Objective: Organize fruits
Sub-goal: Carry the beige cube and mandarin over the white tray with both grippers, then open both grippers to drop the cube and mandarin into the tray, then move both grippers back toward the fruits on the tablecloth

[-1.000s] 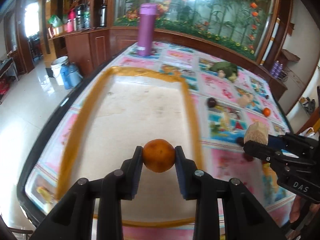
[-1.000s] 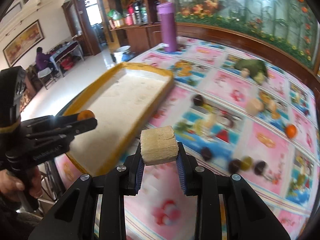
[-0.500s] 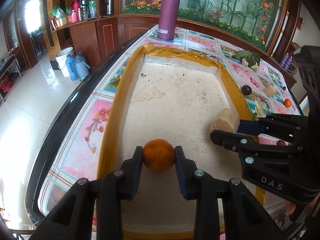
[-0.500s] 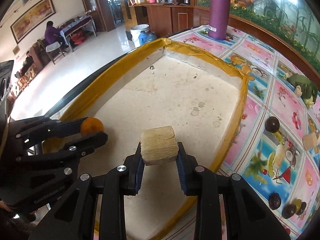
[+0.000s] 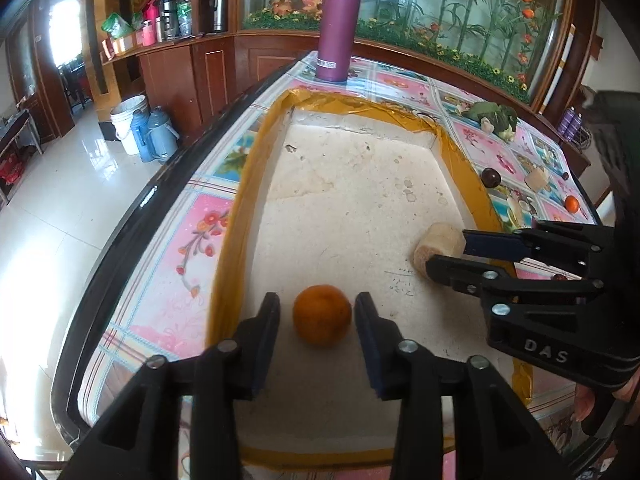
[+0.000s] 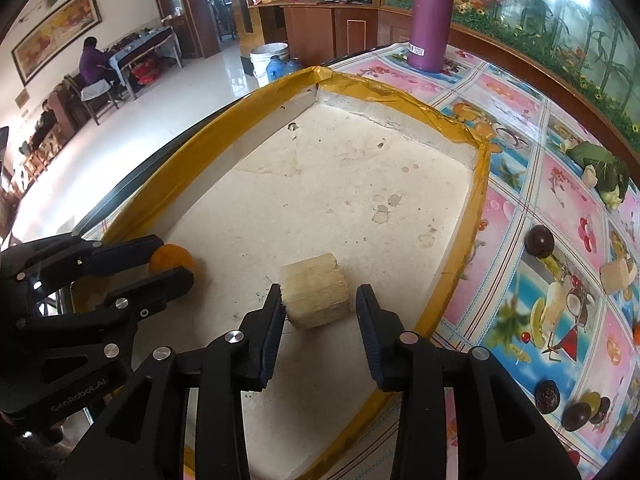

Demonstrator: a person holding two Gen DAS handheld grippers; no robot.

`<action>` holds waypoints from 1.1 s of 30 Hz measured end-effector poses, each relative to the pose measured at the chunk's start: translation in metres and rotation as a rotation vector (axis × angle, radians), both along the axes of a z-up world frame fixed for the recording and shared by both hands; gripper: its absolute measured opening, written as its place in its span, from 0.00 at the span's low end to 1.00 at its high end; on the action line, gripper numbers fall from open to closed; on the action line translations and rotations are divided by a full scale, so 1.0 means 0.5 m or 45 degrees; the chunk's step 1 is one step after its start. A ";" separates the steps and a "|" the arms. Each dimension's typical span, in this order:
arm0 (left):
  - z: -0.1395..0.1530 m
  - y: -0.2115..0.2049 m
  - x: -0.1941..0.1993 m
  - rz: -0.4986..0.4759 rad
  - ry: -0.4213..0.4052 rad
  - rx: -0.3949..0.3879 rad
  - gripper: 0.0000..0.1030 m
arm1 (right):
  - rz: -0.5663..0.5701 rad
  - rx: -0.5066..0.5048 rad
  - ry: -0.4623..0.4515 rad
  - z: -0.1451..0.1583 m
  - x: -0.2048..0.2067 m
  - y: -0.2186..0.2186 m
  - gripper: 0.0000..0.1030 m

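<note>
I have both grippers low over the big bench (image 5: 192,240) with its bright fruit-print cloth, and on it the wide, shallow tray (image 5: 256,168) with the yellow taped rim, where the fruit is being gathered. Well beyond the tray stands a tall purple flask (image 5: 339,28), out of my way.

In my left gripper (image 5: 316,314) the fingers have just been opening: the orange (image 5: 322,314) sits on the tray floor between them with a clear gap on each side, so it is released. My right gripper (image 6: 318,306) has also just been opening; the pale sugarcane chunk (image 6: 314,294) rests on the tray floor, the left finger (image 6: 274,320) just at its side, the right one plainly apart. I judge it let go too, though I cannot tell whether that left pad touches.

To finish this step well, I would spread both pairs of fingers a little wider before moving, then draw each gripper straight back and up along its own line, so no pad drags the orange into a roll or tips the chunk.

Out on the cloth to the right more pieces wait: dark round fruits (image 6: 539,240), another pale chunk (image 6: 616,276) and a small orange (image 5: 572,204).
</note>
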State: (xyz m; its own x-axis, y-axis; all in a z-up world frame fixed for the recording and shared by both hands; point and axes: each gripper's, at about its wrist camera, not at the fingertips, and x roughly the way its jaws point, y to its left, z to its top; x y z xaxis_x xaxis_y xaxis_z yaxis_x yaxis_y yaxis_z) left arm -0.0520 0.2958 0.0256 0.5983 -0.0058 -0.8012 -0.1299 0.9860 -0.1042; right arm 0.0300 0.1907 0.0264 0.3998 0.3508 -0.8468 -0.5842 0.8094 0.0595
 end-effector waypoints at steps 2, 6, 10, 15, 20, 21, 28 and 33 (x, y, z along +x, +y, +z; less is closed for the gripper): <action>0.006 0.005 -0.009 0.014 -0.013 -0.012 0.47 | 0.007 0.011 -0.020 0.013 -0.010 -0.004 0.34; 0.019 0.008 -0.023 0.037 -0.031 -0.031 0.49 | -0.004 0.040 -0.051 0.038 -0.029 -0.024 0.34; 0.035 0.000 -0.038 0.060 -0.067 -0.007 0.54 | -0.035 0.071 -0.061 0.057 -0.046 -0.057 0.35; 0.056 -0.035 -0.040 0.059 -0.114 0.005 0.55 | -0.094 0.074 -0.096 0.075 -0.066 -0.107 0.38; 0.082 -0.093 -0.039 0.035 -0.190 0.004 0.62 | -0.185 0.083 -0.147 0.097 -0.086 -0.171 0.39; 0.088 -0.107 -0.037 0.021 -0.209 0.005 0.63 | -0.206 0.084 -0.164 0.103 -0.092 -0.186 0.41; 0.120 -0.205 -0.030 -0.061 -0.296 0.036 0.72 | -0.318 0.088 -0.281 0.139 -0.127 -0.280 0.55; 0.126 -0.272 -0.020 -0.108 -0.302 0.036 0.74 | -0.404 0.076 -0.341 0.156 -0.154 -0.353 0.55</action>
